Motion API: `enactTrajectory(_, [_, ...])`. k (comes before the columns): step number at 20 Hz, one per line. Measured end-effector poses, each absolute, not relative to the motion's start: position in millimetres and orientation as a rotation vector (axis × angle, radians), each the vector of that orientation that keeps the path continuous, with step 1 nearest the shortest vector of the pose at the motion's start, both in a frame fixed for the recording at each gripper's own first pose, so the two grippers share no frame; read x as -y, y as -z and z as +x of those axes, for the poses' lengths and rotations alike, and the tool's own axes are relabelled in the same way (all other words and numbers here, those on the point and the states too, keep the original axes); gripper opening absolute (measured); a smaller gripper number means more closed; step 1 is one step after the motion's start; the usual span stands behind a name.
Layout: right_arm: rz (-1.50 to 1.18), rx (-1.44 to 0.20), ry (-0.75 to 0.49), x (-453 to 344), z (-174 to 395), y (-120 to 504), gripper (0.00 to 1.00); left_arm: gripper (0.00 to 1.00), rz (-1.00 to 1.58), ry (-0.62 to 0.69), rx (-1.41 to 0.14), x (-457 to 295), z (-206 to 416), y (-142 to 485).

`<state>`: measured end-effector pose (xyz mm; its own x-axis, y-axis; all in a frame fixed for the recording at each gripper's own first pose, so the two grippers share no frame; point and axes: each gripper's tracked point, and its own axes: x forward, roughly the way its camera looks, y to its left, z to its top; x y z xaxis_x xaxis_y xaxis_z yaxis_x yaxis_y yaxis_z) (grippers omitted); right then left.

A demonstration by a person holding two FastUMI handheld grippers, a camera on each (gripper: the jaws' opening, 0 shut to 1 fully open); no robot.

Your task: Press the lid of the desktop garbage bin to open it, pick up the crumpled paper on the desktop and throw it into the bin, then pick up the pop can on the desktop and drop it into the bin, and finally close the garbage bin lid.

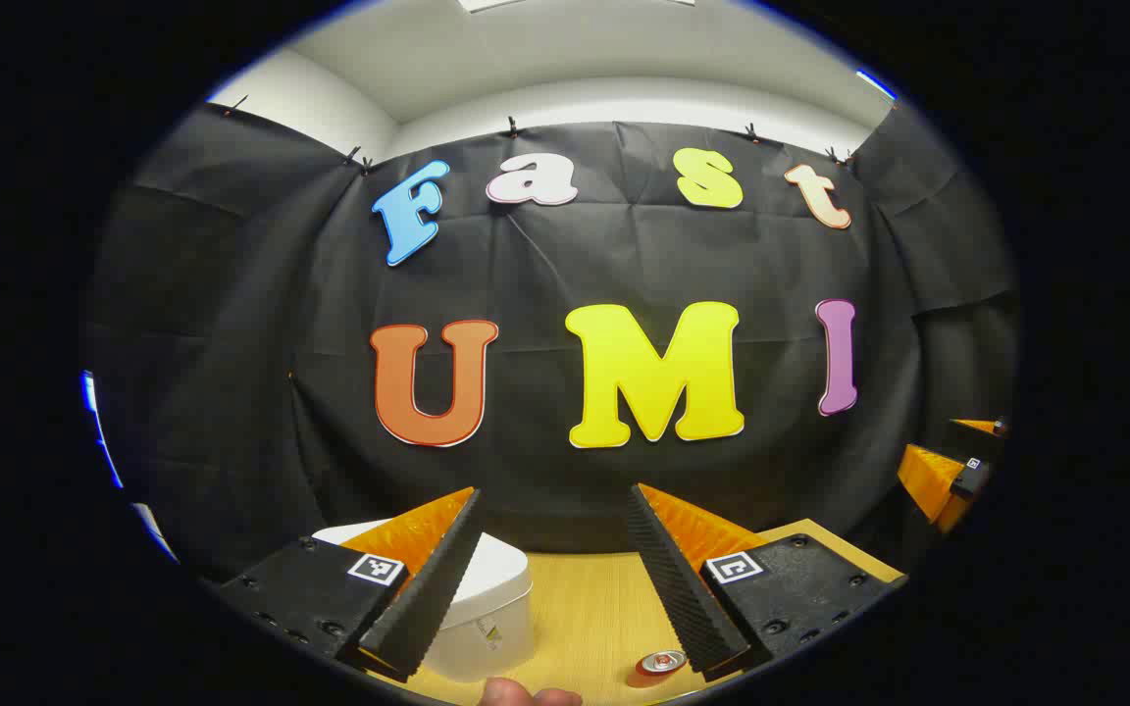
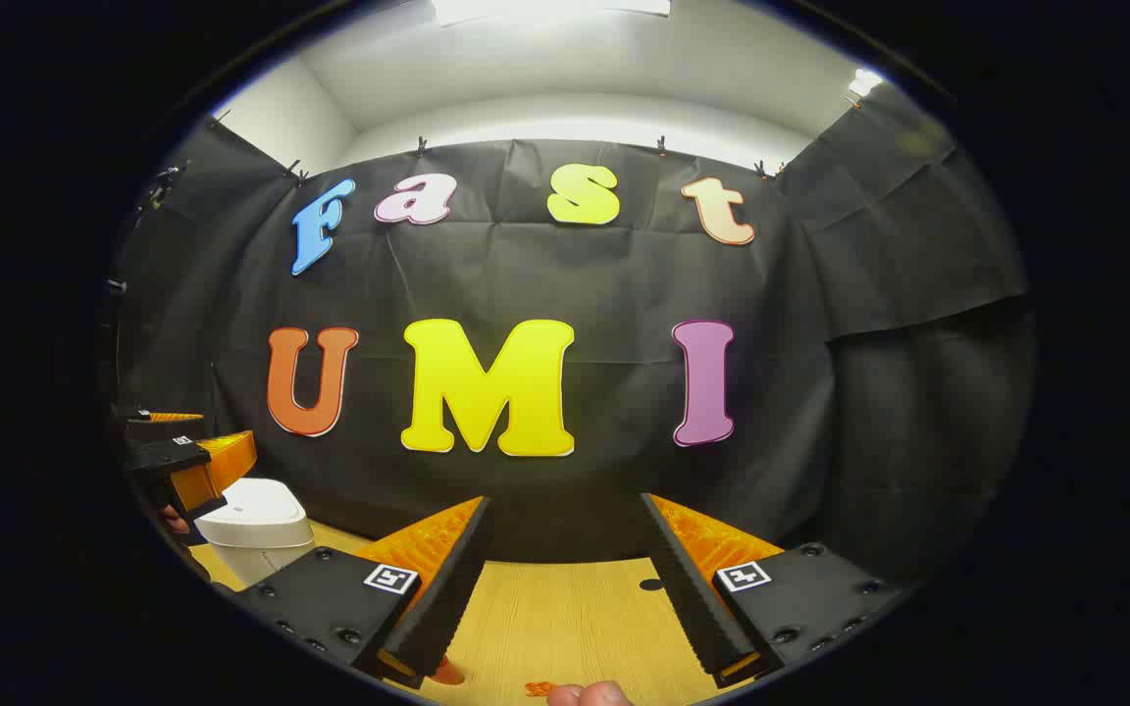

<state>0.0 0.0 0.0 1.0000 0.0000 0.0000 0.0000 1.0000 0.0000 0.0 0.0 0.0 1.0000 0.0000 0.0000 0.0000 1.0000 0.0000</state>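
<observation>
1. Lower left of the left gripper view, the white garbage bin sits lid-down, closed, partly behind the left gripper, whose jaws are spread and empty.
2. Pop can lies low, right of centre.
3. Right gripper is also spread, with the bin at far left; left looks nearer for the press.
4. Wooden desktop, black cloth behind.

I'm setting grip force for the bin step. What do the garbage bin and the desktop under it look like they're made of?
The garbage bin looks like white moulded plastic: smooth, rounded edges, matte with a faint sheen on the closed lid. The desktop looks like light wood or a wood-look laminate: yellowish with fine parallel grain lines; which of the two cannot be told.
</observation>
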Motion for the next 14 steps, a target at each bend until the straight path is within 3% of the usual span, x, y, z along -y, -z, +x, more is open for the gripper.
enactTrajectory(14, [0.005, 0.024, 0.029, 2.2, 0.6, -8.4, 0.94, 0.96, -0.016, 0.046, 0.002, 8.7, -3.5, -1.4])
